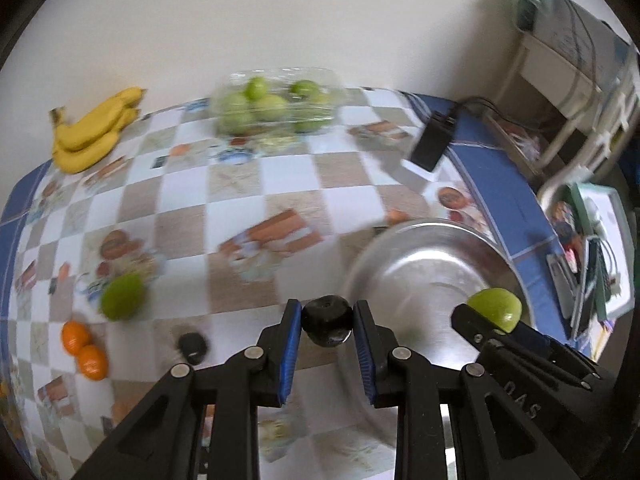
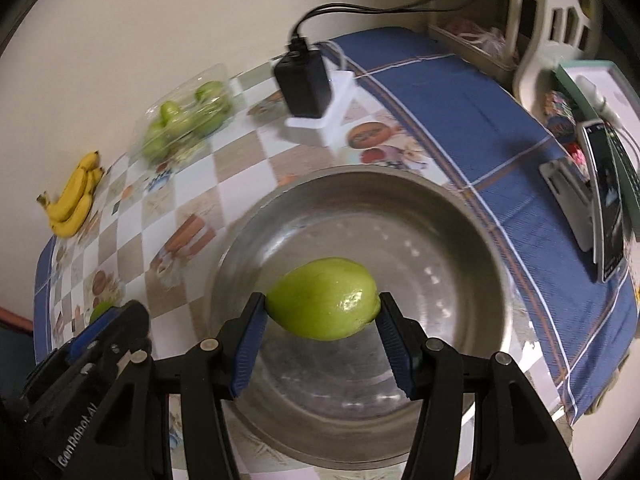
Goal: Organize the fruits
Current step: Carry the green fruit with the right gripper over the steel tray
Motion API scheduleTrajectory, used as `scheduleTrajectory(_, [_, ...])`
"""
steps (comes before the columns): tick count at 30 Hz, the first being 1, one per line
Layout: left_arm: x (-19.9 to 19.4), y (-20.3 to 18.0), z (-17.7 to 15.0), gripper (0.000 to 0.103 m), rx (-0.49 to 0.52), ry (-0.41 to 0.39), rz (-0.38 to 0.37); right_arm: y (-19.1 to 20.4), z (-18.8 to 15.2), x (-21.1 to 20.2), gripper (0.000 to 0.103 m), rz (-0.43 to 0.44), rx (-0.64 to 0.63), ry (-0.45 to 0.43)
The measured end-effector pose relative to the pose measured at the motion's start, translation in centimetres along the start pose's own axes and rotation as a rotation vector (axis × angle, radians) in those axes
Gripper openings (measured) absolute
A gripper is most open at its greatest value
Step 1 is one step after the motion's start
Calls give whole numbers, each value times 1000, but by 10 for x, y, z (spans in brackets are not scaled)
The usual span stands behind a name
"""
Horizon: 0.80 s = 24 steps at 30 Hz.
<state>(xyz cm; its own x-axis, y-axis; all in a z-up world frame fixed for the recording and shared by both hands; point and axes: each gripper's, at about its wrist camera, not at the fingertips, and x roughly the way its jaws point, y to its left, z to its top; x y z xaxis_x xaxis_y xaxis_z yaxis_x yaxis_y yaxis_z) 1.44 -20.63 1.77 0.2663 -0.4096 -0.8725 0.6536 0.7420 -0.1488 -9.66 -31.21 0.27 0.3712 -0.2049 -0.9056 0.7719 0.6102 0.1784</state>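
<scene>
Left tongs [image 1: 327,320] clamped on a small, round, glossy black fruit [image 1: 327,321], pinched between ribbed blue pads on black plastic arms, held above the desk [image 1: 280,168] just at the 9 o'clock rim of the metal bowl [image 1: 424,264]. Right tongs [image 2: 322,308] gripping a smooth, waxy green fruit [image 2: 323,299], egg-shaped with a pointed end, hanging over the middle of the wide, shiny steel bowl [image 2: 360,208]. Bowl interior bare, with dull reflections.

In the left wrist view: a second rounded green fruit [image 1: 122,297] lying at 9 o'clock of the tongs, two small oranges [image 1: 84,350] touching each other just below it, a small dark fruit [image 1: 193,346] near 8 o'clock. Curved yellow bananas [image 1: 94,130] in a bunch far off at 11 o'clock, by the wall. Clear, crinkly plastic box [image 1: 276,100] of round green fruits at 12 o'clock. Black rectangular charger [image 1: 432,142] with cables on a white stand at 1 o'clock.

Desk covered in a slick checked cloth, beige and white squares with printed food pictures, blue border.
</scene>
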Motion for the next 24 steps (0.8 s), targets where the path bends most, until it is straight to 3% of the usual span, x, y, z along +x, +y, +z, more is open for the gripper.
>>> scheduleTrajectory(7, [25,-34,7,28,74,22,-28,-24,2,3,58,-61,58,5])
scheduleTrajectory(12, [48,-41,7,28,64,74,-57,-42,1,11,58,-91,98,29])
scheduleTrajectory(24, [81,-46,2,28,72,135,-28,-51,0,24,58,-125,116,71])
